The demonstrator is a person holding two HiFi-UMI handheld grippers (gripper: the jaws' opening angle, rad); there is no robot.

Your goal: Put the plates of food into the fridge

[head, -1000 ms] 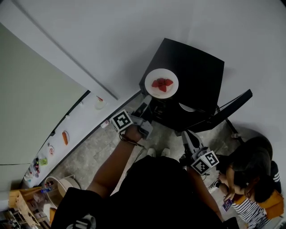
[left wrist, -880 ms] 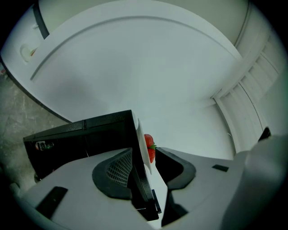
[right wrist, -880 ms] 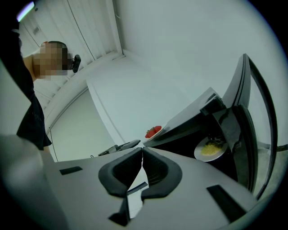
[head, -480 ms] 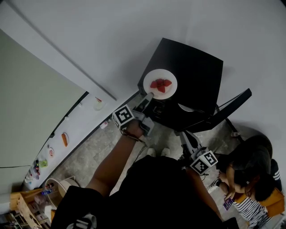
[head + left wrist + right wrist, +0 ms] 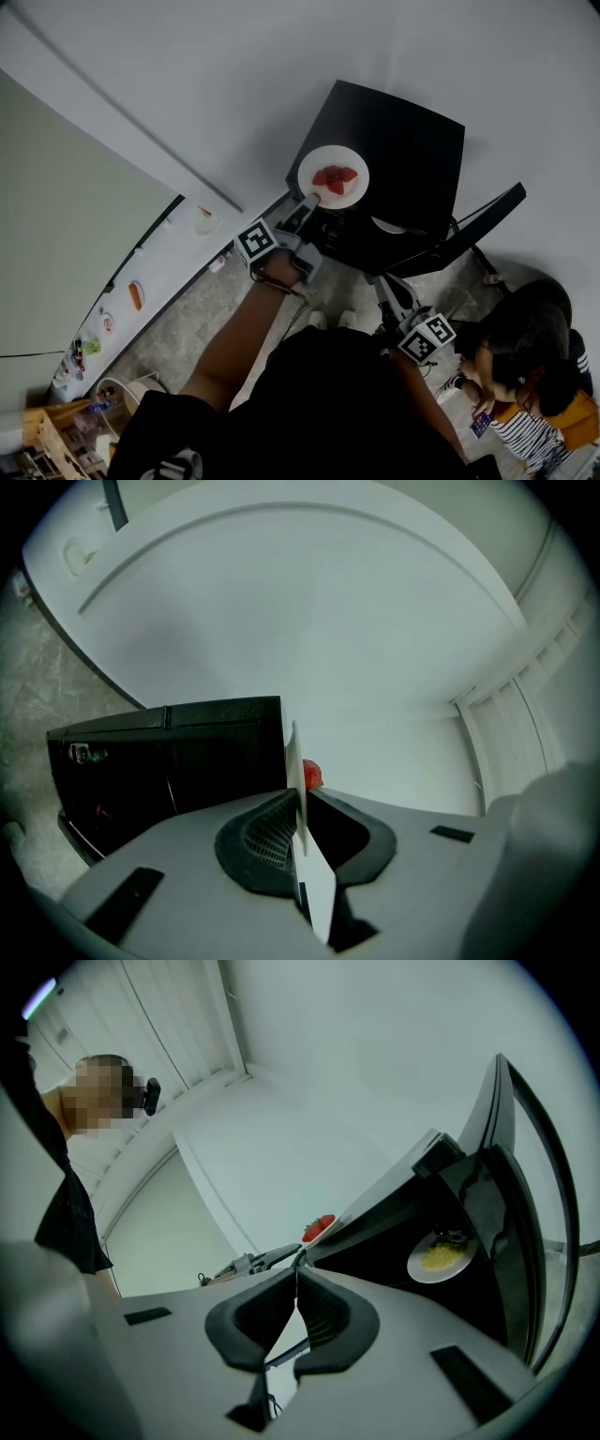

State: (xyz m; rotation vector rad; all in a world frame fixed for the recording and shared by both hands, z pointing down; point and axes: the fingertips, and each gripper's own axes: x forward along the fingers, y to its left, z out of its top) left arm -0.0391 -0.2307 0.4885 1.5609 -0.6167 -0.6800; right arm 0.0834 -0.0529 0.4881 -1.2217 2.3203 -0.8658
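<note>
A white plate with red strawberries sits on top of the small black fridge. My left gripper reaches level to the plate's near rim. Its jaws have just been closing, and the pads now press on that rim, seen edge-on with a strawberry behind. My right gripper hangs lower by the open fridge door, shut with nothing in it. A second plate with yellow food lies inside the fridge.
A long white counter with small food items runs along the left wall. A seated person is at the lower right, close to the fridge door. The floor in front of the fridge is grey stone.
My left gripper has moved forward to the strawberry plate and closed its jaws on the near rim. The right gripper has stayed where it was.
</note>
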